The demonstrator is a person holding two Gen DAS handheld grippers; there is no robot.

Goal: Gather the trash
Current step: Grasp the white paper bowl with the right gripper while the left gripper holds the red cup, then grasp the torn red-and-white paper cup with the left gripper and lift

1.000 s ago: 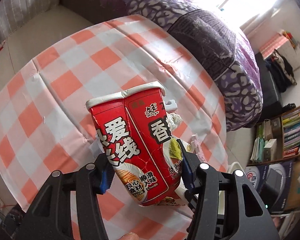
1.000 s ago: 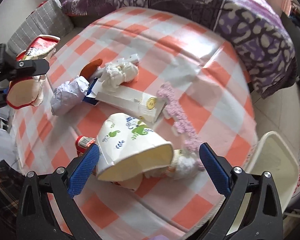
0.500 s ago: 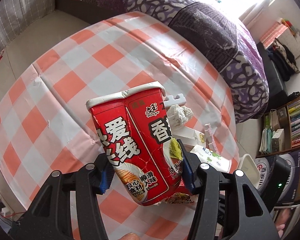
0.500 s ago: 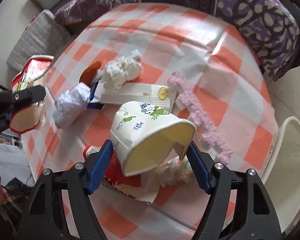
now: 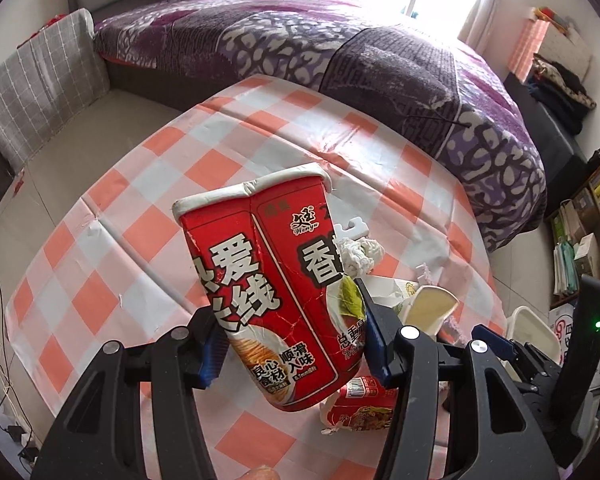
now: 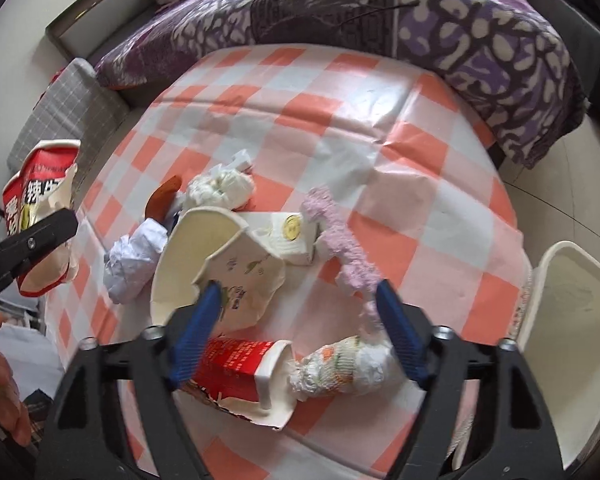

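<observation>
My left gripper [image 5: 290, 334] is shut on a crushed red noodle cup [image 5: 268, 280] and holds it above the checked table; that cup also shows at the left of the right wrist view [image 6: 40, 208]. My right gripper [image 6: 296, 332] has its jaws wide apart; the left pad touches a torn white paper cup [image 6: 220, 264] that stands lifted off the table. Below it lie a red cup [image 6: 240, 372] and a crumpled wrapper [image 6: 340, 368]. A white bin [image 6: 560, 340] stands at the table's right edge.
On the checked table [image 6: 380, 120] lie a white tissue ball [image 6: 220, 188], crumpled paper [image 6: 136, 260], a flat white carton [image 6: 288, 236], a pink foam strip [image 6: 340, 248] and a brown piece [image 6: 162, 200]. A purple-quilted bed [image 5: 340, 48] stands behind; shelves [image 5: 596, 232] at right.
The right gripper closed in on the white paper cup, lifted and tilted it, and its jaws now stand wider. The left gripper has risen with the red cup.
</observation>
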